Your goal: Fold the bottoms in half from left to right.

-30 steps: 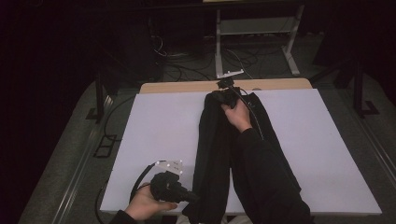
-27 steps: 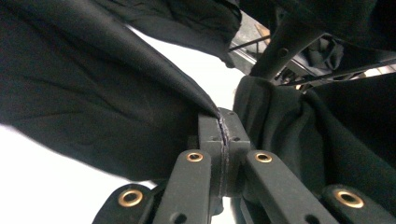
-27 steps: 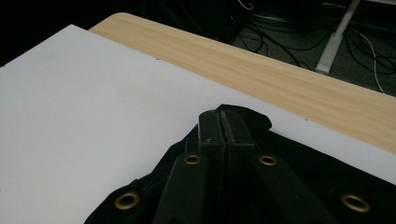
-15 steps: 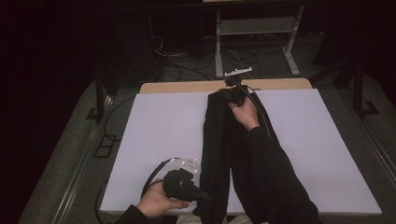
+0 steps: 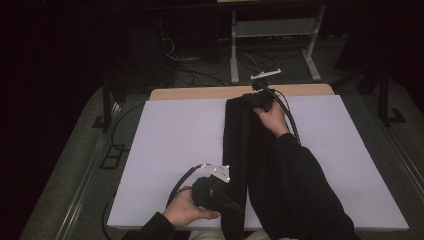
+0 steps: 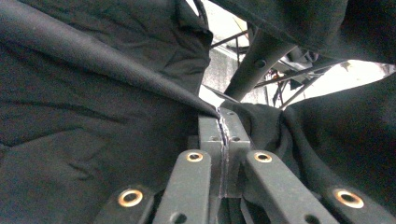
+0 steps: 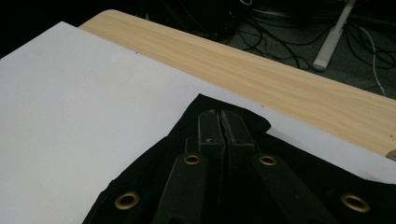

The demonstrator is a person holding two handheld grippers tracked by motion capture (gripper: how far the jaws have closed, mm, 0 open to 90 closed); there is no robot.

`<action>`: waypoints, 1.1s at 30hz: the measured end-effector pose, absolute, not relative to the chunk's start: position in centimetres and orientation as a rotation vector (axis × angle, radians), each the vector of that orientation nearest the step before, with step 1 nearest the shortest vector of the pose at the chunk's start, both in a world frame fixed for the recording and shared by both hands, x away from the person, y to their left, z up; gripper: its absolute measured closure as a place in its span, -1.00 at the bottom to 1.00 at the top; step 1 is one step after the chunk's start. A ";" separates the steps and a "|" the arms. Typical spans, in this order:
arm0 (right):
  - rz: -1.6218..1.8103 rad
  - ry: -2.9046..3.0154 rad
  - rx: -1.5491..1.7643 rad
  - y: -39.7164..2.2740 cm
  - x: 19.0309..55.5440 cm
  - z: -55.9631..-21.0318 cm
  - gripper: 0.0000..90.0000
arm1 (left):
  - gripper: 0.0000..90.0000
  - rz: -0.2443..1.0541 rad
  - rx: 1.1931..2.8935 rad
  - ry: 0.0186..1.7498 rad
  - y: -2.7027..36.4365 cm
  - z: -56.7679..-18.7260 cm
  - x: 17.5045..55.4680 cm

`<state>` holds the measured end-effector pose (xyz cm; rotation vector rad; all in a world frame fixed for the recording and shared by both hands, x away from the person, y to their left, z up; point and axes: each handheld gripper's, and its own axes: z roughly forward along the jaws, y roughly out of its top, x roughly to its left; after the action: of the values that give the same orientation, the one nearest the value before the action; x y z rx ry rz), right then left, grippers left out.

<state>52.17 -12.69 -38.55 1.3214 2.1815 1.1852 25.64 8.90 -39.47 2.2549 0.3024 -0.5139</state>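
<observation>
We are folding the black cloth [image 5: 237, 150], a long strip from 12 to 6 o'clock on the counter [image 5: 165, 145]. Our left tongs [image 6: 223, 128] pinch its near edge and our right tongs [image 7: 223, 123] pinch its far corner, both pressed together. Next we think both ends must go sideways together, kept straight.

Your black claw [image 7: 223, 122] grips plain black cloth [image 7: 289, 154]; under it the surface [image 7: 70, 93] is white, its far edge pale wood-grain.
</observation>
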 end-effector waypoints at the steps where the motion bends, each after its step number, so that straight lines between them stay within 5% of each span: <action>1: 1.187 2.189 1.322 -12.9 52.2 -38.6 0.93 | 0.97 -0.515 2.252 0.302 8.6 -39.4 25.6; 33: 1.120 2.275 1.255 -19.3 53.7 -39.9 0.93 | 0.97 -0.529 2.216 0.344 -0.2 -41.0 25.7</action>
<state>53.74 -19.30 -39.86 1.2548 2.2754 1.1205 25.74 -0.21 -41.00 2.2157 0.3439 -0.5292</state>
